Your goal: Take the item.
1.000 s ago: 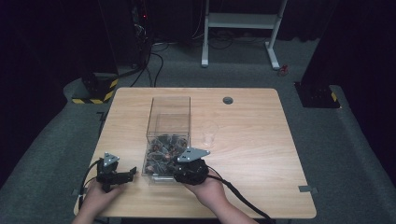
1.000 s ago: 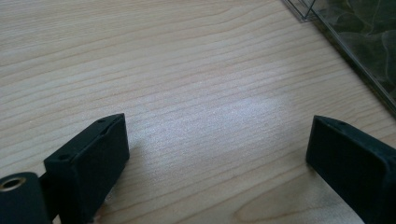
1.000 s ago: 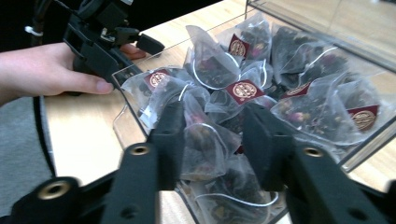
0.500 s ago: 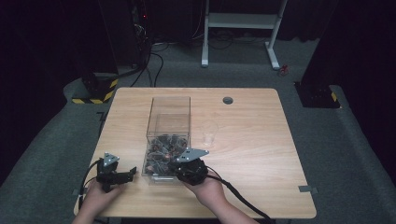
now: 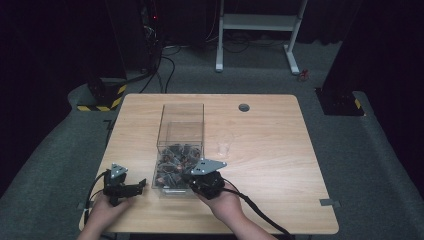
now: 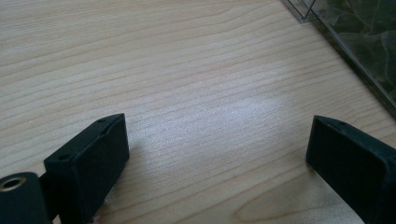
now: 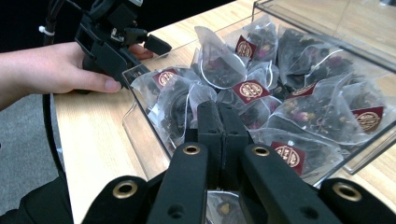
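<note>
A clear plastic box (image 5: 180,123) stands on the wooden table (image 5: 270,150), its near end filled with pyramid tea bags (image 5: 172,162) that carry red labels (image 7: 251,89). My right gripper (image 5: 192,183) is at the box's near end. In the right gripper view its jaws are pressed together, and the right gripper (image 7: 215,109) has its tips down among the bags; I cannot tell whether a bag is pinched. My left gripper (image 5: 139,185) rests low over bare table left of the box. The left gripper (image 6: 215,149) is open with nothing between its fingers, and the box wall (image 6: 355,44) is at its upper right.
A small clear cup (image 5: 225,145) stands just right of the box. A round cable hole (image 5: 244,107) sits near the table's far edge. The person's hand (image 7: 60,70) on the left gripper (image 7: 114,32) is close beside the box wall (image 7: 140,135).
</note>
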Demonstrator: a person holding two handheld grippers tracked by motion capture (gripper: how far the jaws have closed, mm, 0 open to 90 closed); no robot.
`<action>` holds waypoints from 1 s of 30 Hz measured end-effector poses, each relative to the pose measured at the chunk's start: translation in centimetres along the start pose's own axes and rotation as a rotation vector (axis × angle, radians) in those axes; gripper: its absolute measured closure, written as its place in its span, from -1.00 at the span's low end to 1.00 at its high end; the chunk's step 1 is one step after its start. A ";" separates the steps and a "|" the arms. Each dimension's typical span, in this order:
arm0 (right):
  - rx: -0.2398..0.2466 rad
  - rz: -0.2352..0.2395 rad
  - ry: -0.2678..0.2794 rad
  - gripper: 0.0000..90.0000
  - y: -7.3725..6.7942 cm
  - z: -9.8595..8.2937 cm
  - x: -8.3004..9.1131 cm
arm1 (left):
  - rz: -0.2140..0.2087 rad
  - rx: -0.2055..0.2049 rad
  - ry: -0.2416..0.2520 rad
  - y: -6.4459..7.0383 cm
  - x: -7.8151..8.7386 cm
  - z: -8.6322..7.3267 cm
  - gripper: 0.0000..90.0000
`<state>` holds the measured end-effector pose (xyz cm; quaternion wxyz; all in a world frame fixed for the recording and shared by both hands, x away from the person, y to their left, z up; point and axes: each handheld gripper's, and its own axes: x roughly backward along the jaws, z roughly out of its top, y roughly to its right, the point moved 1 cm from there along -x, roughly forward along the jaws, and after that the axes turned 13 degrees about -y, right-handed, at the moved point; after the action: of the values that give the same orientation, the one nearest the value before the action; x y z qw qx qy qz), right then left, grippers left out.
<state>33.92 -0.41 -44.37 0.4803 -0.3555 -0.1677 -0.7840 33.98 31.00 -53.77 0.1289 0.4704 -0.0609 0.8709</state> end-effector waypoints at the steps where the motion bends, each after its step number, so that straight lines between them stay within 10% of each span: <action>1: 0.002 -0.002 0.010 1.00 0.0 0.0 0.2 | -0.001 0.000 -0.002 0.0 0.0 0.0 -0.86; 30: -0.011 -0.046 0.108 1.00 0.8 0.4 3.3 | 0.000 -0.007 -0.002 0.0 0.0 0.0 -0.86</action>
<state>33.81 -2.60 -41.76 0.4688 -0.3116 -0.1454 -0.8137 33.95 31.02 -53.76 0.1306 0.4705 -0.0642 0.8703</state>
